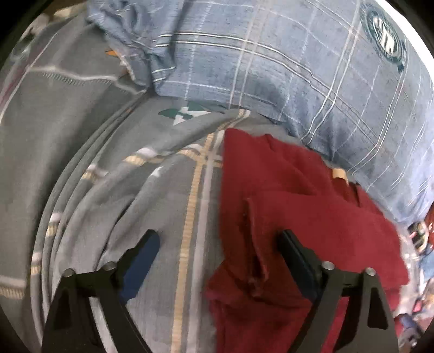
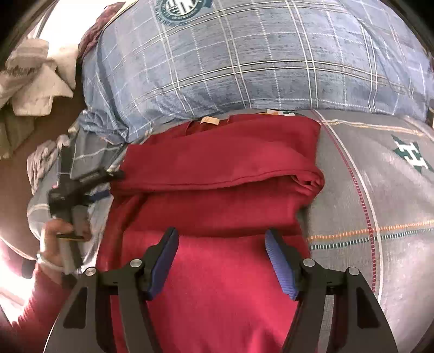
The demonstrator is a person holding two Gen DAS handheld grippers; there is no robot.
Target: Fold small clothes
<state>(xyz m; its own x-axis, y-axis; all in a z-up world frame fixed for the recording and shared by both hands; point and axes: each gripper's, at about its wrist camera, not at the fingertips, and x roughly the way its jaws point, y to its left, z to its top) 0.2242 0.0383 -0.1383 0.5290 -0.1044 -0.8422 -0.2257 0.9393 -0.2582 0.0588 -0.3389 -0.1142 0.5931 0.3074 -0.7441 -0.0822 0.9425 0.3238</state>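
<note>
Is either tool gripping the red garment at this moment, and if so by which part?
Nothing is held. The right tool stands open above the red garment, and the left tool is open over its edge, pads not pressing on cloth.

Deep red garment (image 2: 217, 168), plain, with a small beige tag (image 2: 208, 120) at its far edge. Grey bedsheet (image 2: 379, 190) crossed by white, beige, red and dark teal lines, some dashed, plus a green-and-white emblem (image 2: 412, 157). Blue-grey pillow (image 2: 244, 59) checked with thin white lines, bearing a round dark teal-and-white badge (image 2: 181, 9). Black fingers (image 2: 282, 252) with blue ribbed pads (image 2: 279, 266). White and pale grey cloths (image 2: 35, 78) on a brown floor (image 2: 16, 168). Red sleeve (image 2: 38, 306).
</note>
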